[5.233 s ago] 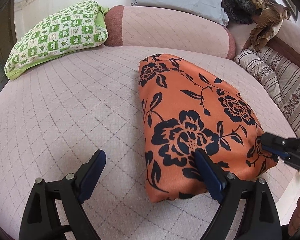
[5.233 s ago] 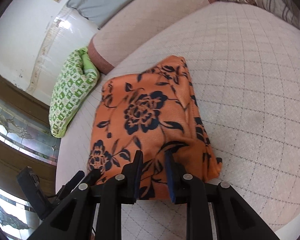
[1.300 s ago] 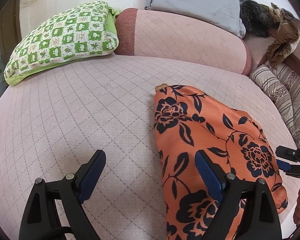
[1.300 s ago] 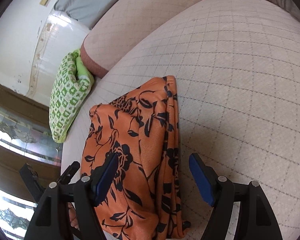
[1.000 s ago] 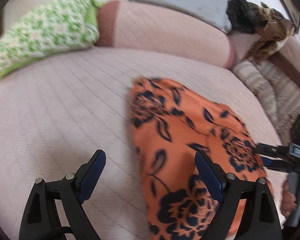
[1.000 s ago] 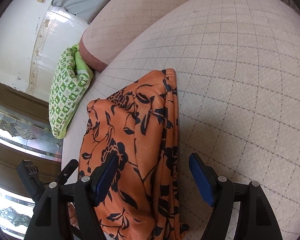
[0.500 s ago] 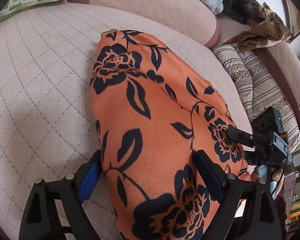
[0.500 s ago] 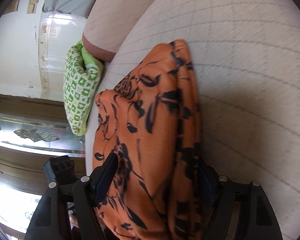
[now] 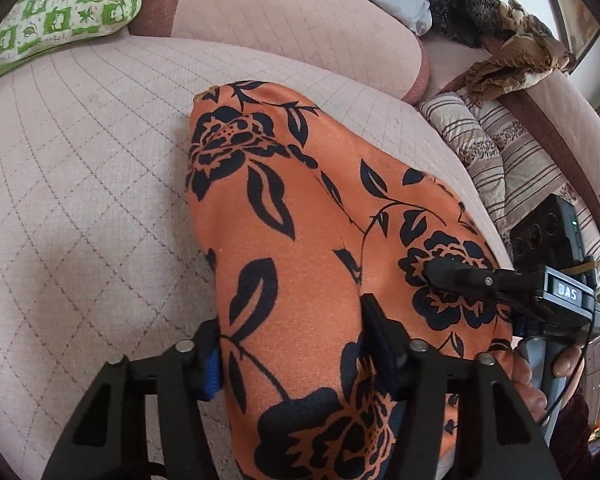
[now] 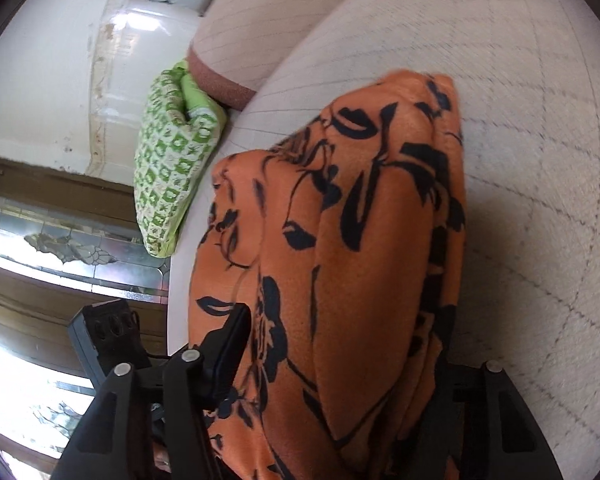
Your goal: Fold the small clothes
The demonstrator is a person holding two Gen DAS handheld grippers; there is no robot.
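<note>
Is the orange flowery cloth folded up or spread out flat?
Folded. The orange cloth with black flowers is a narrow bundle with stacked layers along its right edge, lying on the quilted pink cushion.

Orange garment with black floral and leaf print (big roses, trailing stems), folded into long narrow bundle. Lies on pale quilted sofa seat, far end pointing toward backrest, near end running out of frame at bottom of both views. Surface smooth on top in left wrist view; several lengthwise folds and stacked layers along one side in right wrist view. Far corner slightly rumpled. Near end bunched between fingers of both grippers.
</note>
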